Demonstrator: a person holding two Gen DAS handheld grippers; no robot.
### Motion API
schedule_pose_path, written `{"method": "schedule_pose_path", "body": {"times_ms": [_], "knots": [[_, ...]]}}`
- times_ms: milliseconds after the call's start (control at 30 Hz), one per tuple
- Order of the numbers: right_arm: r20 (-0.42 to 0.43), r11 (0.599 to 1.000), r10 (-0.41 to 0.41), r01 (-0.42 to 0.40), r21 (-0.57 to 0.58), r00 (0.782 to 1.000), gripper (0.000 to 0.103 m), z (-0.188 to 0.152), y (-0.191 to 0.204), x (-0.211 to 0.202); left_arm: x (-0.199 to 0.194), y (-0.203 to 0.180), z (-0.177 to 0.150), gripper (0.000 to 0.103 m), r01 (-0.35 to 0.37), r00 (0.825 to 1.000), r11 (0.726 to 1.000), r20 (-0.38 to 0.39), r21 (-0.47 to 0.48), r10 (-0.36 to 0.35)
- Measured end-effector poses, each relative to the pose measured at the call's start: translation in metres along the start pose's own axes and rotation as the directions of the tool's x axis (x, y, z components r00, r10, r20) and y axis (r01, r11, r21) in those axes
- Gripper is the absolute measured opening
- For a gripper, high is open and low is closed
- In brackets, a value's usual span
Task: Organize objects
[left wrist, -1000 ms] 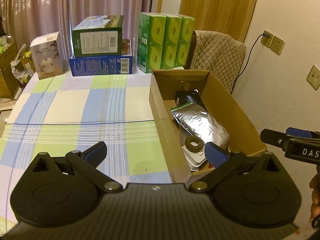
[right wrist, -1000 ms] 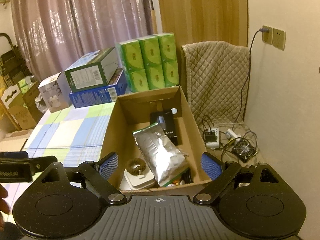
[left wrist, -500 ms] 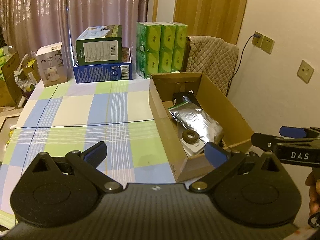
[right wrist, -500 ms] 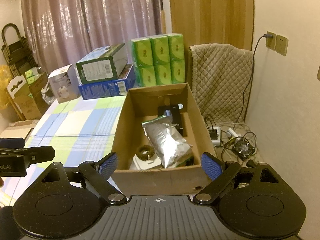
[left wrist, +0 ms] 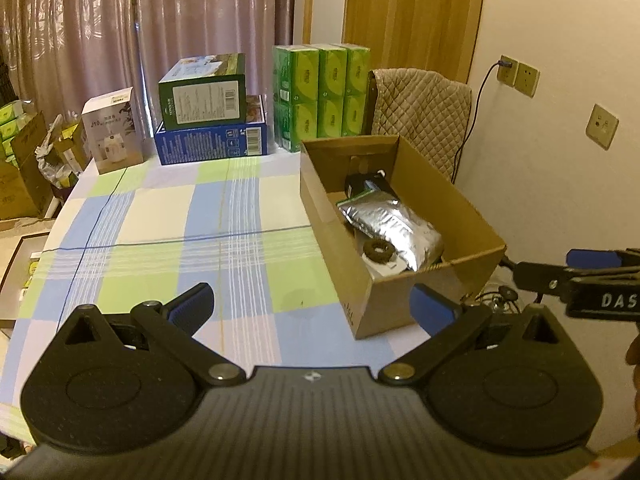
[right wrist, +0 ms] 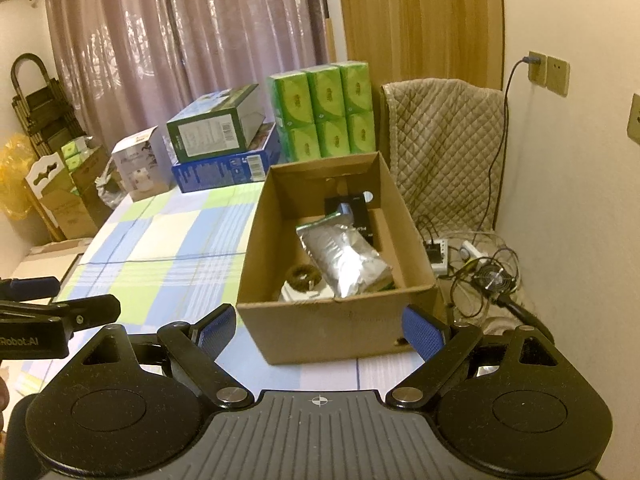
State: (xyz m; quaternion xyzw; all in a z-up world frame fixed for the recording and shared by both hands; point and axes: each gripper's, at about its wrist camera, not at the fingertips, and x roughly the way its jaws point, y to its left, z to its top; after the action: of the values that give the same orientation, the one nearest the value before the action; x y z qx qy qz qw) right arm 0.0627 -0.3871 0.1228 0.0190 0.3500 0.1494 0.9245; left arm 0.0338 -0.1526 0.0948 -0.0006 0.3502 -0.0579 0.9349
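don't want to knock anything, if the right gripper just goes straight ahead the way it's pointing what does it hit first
Most likely the near wall of the cardboard box, which sits directly ahead between the open fingers of the right gripper. Depth is hard to judge through the fisheye.
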Motion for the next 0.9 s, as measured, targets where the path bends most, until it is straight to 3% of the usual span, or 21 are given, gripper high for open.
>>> {"method": "schedule_pose_path", "body": {"times_ms": [900], "knots": [[-0.047, 1.000, -0.006, 0.006, -0.018, 0.999, 0.087, -0.029, 0.010, -0.015, -0.002, -0.013, -0.034, 0.102, -0.003, 0.998, 0.999, -0.056, -0.037, 0.001]]}}
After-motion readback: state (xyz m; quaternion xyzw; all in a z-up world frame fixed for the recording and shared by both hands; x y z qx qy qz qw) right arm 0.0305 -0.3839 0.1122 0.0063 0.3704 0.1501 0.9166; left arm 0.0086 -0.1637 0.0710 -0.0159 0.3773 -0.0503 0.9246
